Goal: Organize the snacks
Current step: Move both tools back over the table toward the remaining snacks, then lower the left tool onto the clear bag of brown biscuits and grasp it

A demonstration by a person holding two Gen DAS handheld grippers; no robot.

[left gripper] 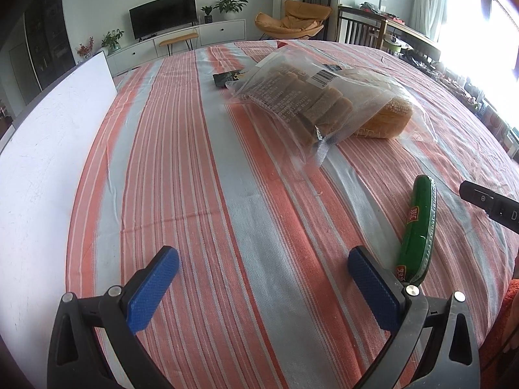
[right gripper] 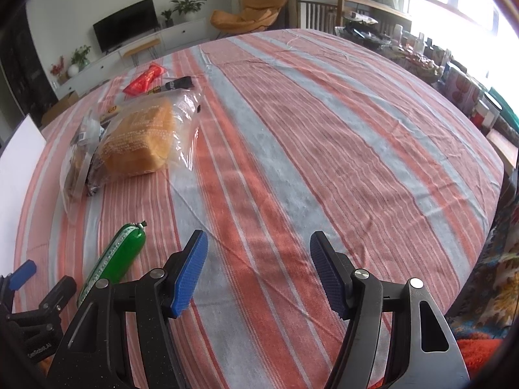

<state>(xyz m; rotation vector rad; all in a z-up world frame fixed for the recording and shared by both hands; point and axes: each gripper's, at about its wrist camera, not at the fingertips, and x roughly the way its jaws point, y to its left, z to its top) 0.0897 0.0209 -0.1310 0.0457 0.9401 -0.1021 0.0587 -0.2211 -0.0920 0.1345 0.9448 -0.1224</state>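
My left gripper [left gripper: 262,278] is open and empty over the striped tablecloth [left gripper: 227,178]. A green sausage stick [left gripper: 418,223] lies just right of its right finger; it also shows in the right wrist view [right gripper: 120,256]. A clear bag of brown biscuits [left gripper: 298,100] leans on a bagged bread loaf [left gripper: 386,116] farther ahead. My right gripper [right gripper: 259,269] is open and empty, with the loaf [right gripper: 139,139] to its far left. A red packet [right gripper: 144,79] and a dark packet [right gripper: 176,85] lie beyond the loaf.
A white board [left gripper: 48,149] lies along the table's left side. The table's right edge [right gripper: 499,175] borders cluttered shelves under a bright window. A TV, a cabinet and an orange chair stand beyond the far edge.
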